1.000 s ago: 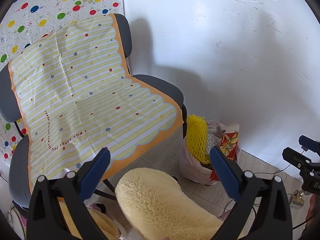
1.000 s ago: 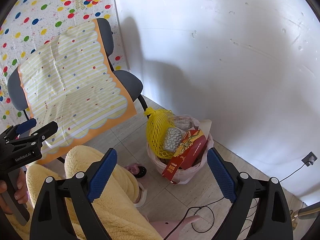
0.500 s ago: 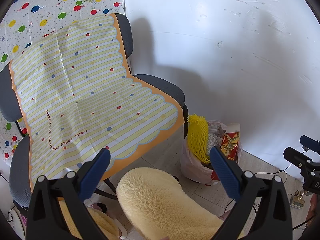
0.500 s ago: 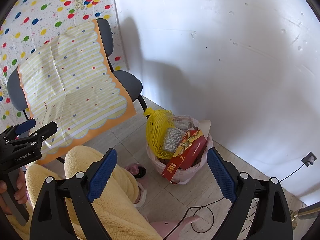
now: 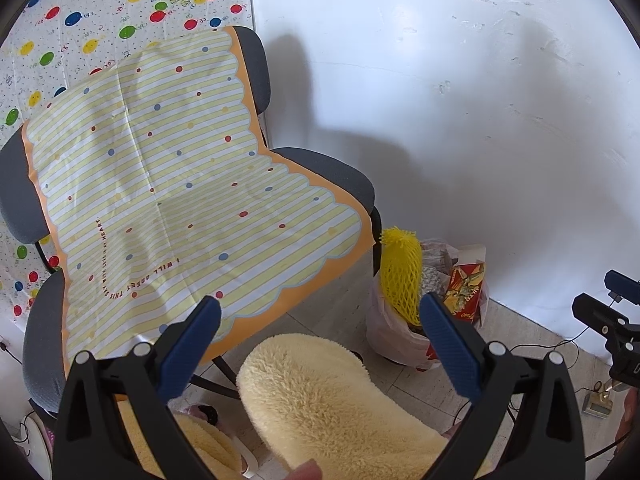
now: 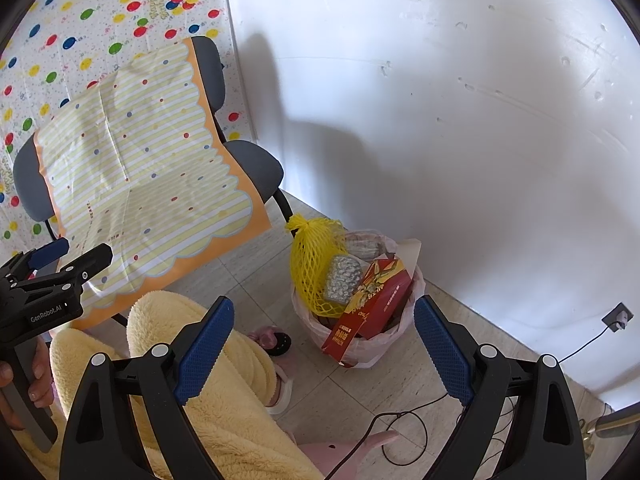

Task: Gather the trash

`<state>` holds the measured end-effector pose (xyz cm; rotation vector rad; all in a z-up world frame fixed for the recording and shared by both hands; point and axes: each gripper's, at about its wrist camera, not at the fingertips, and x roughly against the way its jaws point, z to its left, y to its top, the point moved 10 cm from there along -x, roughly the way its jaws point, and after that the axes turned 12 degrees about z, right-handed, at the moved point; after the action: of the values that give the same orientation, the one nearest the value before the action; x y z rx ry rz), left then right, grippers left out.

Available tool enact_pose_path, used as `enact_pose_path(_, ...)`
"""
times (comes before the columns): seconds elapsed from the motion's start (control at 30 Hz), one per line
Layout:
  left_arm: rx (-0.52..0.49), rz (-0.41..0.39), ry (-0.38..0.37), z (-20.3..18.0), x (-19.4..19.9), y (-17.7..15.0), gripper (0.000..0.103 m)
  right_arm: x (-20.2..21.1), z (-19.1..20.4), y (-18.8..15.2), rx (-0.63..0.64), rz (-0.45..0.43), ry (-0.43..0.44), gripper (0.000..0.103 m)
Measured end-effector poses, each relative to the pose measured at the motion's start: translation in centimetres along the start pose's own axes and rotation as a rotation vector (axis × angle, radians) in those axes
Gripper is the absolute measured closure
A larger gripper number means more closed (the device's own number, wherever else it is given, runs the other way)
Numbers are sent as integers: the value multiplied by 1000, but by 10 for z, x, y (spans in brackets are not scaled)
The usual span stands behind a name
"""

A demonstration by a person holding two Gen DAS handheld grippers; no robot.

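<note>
Two grippers hang wide open and empty over the person's lap, the left gripper [image 5: 320, 350] and the right gripper [image 6: 322, 350] both aimed toward the corner where the trash sits. The trash bag [image 6: 362, 346] stands on the tiled floor against the white wall, just beside the front leg of the grey chair [image 5: 332, 170], which carries a striped yellow sheet [image 5: 168, 184]. The bag is stuffed past its rim: a yellow net [image 6: 314, 260] rises upright at its 9 o'clock side, a silvery bubble pouch [image 6: 342, 278] sits in the middle, and a red box [image 6: 370, 302] leans out over the rim.

The red box's long axis runs from about 1 o'clock down to 7 o'clock in the right wrist view, its lower end hanging over the near edge. From the right gripper the bag lies almost dead ahead at 12 o'clock, between the two fingers [image 6: 204, 344]. From the left gripper it lies off at about 1 o'clock, partly behind its right finger. By my reading the right hand is nearer and squarer to the bag, though apart from it, and the fluffy yellow trouser legs [image 6: 224, 392] lie between
</note>
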<state>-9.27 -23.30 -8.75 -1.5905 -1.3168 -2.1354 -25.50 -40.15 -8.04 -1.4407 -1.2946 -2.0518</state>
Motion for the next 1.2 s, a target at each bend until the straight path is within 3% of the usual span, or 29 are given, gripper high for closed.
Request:
enact_pose_path(0.9, 4, 1, 8, 1, -4, 3, 6, -5, 9, -5, 11, 0, -1, 12)
enact_pose_path(1.07, 15, 15, 31, 6, -8, 3, 6, -4, 28, -1, 24, -19, 13, 12)
enact_pose_path(1.2, 54, 16, 44, 25, -13, 6, 6, -12, 61, 14, 58, -48, 85, 12)
